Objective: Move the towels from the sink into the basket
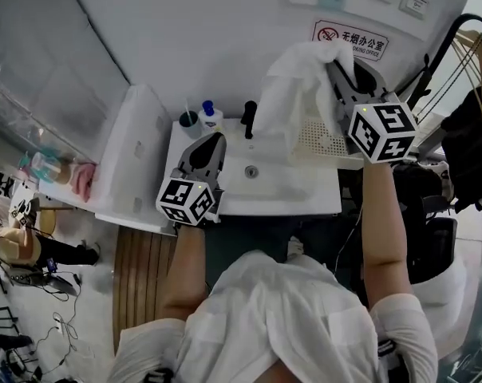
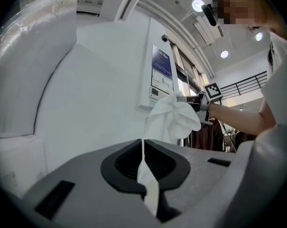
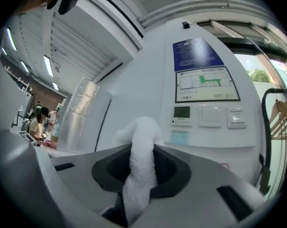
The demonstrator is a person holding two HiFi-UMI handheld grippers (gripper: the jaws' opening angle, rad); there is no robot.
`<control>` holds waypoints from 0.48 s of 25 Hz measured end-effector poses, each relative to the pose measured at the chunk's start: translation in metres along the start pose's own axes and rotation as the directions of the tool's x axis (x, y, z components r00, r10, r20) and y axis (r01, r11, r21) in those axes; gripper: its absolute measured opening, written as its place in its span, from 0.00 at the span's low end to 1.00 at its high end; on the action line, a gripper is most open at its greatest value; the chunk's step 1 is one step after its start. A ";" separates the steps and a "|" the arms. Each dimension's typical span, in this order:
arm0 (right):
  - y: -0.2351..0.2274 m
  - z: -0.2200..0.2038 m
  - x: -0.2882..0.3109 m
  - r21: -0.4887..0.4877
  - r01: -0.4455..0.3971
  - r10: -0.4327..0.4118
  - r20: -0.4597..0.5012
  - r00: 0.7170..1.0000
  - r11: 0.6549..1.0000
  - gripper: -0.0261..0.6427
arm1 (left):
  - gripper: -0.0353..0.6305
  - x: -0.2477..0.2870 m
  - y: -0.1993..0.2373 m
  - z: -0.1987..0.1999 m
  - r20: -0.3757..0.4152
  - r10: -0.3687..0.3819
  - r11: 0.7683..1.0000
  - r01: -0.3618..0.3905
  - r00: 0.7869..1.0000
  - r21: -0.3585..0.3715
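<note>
At the back wall, the white sink (image 1: pixel 281 190) fills the middle of the head view; no towel shows in its basin. Touching its right edge stands the pale perforated basket (image 1: pixel 317 138). Above that basket hangs the white towel (image 1: pixel 301 86), bunched and drooping in loose folds from the right gripper (image 1: pixel 337 70), which is clenched on a thick roll of the cloth near its top. The left gripper (image 1: pixel 213 142) hovers over the sink's left side with its jaws drawn together on nothing.

The towel looks soft, limp and light, with a terry nap that should not slip. A pinch on a gathered fold, as here, seems the surest hold, though trailing corners may catch on the basket rim.
</note>
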State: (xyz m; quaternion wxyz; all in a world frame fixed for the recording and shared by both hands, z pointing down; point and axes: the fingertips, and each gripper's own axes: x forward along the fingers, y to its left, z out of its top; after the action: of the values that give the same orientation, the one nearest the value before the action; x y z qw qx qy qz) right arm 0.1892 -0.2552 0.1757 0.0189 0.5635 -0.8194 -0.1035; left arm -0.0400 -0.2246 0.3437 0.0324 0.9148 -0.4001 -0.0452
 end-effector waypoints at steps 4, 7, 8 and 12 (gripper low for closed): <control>-0.042 -0.002 -0.009 -0.006 0.091 -0.091 0.000 0.996 0.996 0.20 | 0.08 0.020 -0.009 -0.004 -0.005 -0.024 1.000 0.024 1.000 -0.009; -0.070 -0.010 -0.014 -0.001 0.146 -0.146 -0.007 0.989 0.989 0.20 | 0.08 0.034 -0.014 -0.009 -0.012 -0.036 0.999 0.036 0.999 -0.014; -0.078 -0.016 -0.014 -0.001 0.158 -0.158 -0.017 0.987 0.987 0.20 | 0.09 0.039 -0.015 -0.010 -0.014 -0.039 0.999 0.039 0.999 -0.017; -0.097 -0.058 -0.011 0.008 0.174 -0.172 -0.107 0.979 0.985 0.20 | 0.08 0.056 -0.020 -0.018 -0.023 -0.048 0.998 0.047 0.999 -0.030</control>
State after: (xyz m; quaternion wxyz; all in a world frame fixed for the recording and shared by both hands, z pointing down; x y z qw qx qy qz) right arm 0.2912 -0.2868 0.2150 0.0483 0.6374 -0.7661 -0.0678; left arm 0.0148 -0.2517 0.3566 0.0496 0.9240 -0.3771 -0.0410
